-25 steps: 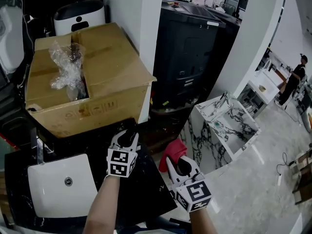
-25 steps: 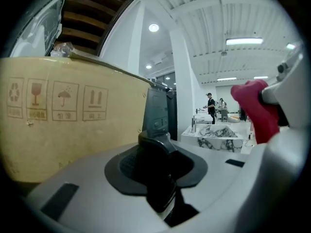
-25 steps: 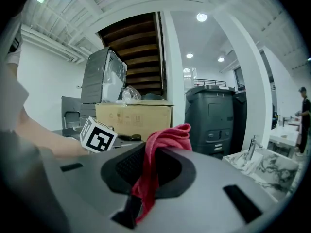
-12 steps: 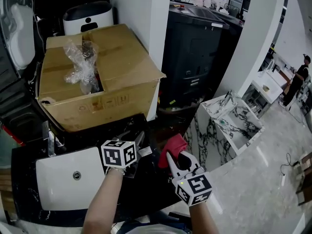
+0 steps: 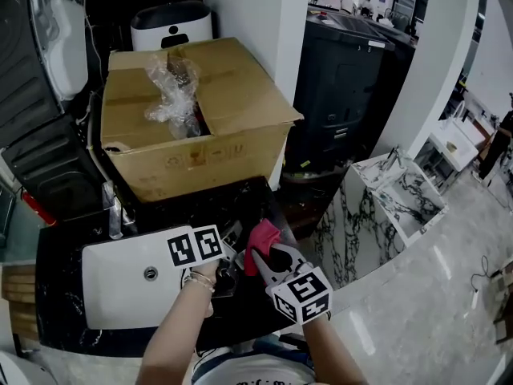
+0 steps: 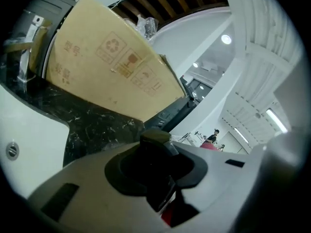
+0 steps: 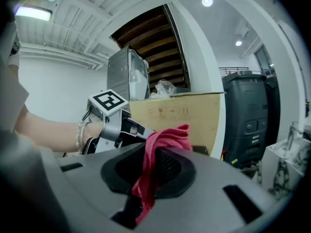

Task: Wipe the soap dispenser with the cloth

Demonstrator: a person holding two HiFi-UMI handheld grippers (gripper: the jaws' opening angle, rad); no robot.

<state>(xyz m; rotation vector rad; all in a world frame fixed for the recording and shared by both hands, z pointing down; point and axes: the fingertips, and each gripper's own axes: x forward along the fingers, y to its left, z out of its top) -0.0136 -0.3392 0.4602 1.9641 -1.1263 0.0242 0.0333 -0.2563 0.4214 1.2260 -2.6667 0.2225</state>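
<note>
My left gripper [image 5: 233,253] is shut on a small dark soap dispenser [image 6: 154,152] with an olive top, which sits between its jaws in the left gripper view. It hovers over the black counter by the sink. My right gripper [image 5: 268,261] is shut on a red cloth [image 5: 262,241], which bunches up out of the jaws [image 7: 162,141]. In the right gripper view the cloth's top reaches the tip of the left gripper [image 7: 127,128]. Whether it touches the dispenser is hidden. The dispenser's body is mostly hidden by the jaws.
A white sink basin [image 5: 120,289] is set in the black marbled counter [image 5: 240,203], with a faucet [image 5: 114,215] behind it. A cardboard box [image 5: 216,127] with a plastic bag [image 5: 171,83] stands behind. A black cabinet [image 5: 345,87] and marble pieces [image 5: 397,195] are to the right.
Both grippers have moved left over the counter and drawn together. The left gripper has rolled, its marker cube now facing up. The red cloth now sits right beside the left gripper's tip.
</note>
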